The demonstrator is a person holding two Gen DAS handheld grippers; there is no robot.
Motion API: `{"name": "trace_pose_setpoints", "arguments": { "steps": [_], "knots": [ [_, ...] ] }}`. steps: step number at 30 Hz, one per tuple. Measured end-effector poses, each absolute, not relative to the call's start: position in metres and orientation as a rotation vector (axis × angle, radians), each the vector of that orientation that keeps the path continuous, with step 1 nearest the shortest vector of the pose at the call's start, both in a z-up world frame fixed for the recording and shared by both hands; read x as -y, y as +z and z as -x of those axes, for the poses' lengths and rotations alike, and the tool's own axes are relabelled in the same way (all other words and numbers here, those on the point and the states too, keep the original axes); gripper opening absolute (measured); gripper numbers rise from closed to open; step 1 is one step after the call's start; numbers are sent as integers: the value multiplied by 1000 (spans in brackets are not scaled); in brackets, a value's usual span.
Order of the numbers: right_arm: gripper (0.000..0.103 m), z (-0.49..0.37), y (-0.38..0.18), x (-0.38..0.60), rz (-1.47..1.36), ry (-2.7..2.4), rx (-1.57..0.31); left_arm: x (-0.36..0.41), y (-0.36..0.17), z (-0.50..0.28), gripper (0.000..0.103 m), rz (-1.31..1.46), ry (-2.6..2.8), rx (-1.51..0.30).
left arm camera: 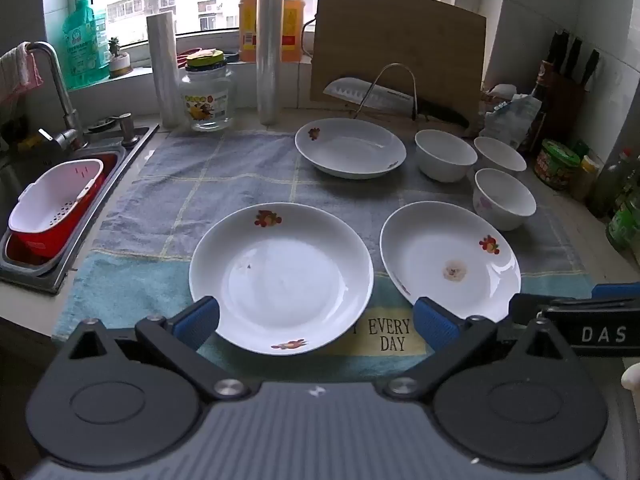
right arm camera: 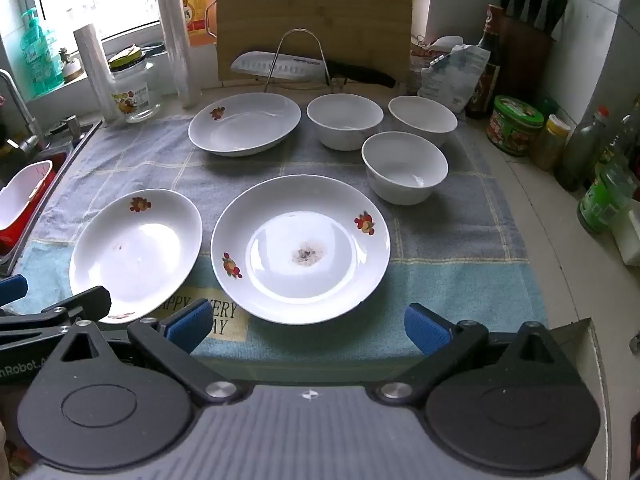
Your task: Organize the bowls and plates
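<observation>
Fingers (left arm camera: 196,322) of both grippers stood released, empty. Three plates (right arm camera: 300,248) lay apart on towel-covered surface (right arm camera: 460,280); three bowls (right arm camera: 405,168) clustered behind, right. Judged best: slide under near rim, lift level, stack plates first.

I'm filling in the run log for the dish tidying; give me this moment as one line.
stage: start, nothing held | left gripper: open over near-left plate | right gripper: open before stained plate | three bowls, far plate: untouched

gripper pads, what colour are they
Blue, on black arms. The right gripper shows it best in the right wrist view.
</observation>
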State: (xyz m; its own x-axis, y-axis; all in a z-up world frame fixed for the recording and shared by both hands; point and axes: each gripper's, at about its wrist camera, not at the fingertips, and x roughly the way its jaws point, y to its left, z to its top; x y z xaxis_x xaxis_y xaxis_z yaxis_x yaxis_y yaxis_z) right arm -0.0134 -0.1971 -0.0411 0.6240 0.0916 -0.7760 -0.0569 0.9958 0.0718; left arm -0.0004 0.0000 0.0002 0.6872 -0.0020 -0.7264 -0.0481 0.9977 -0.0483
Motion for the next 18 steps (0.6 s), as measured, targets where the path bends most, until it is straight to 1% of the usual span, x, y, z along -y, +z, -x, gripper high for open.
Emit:
{"name": "trace_pose_setpoints", "arguments": {
  "steps": [7,10,18],
  "knots": [
    [103,15,-45,197,-40,83,-899,1,1,1,102,66,27,-819],
    [103,12,-35,199,-42,84,-898,11,4,4,102,67,25,-815],
    [103,15,-36,201,-40,88,-882,4,3,2,102,77,23,-813]
  ]
}}
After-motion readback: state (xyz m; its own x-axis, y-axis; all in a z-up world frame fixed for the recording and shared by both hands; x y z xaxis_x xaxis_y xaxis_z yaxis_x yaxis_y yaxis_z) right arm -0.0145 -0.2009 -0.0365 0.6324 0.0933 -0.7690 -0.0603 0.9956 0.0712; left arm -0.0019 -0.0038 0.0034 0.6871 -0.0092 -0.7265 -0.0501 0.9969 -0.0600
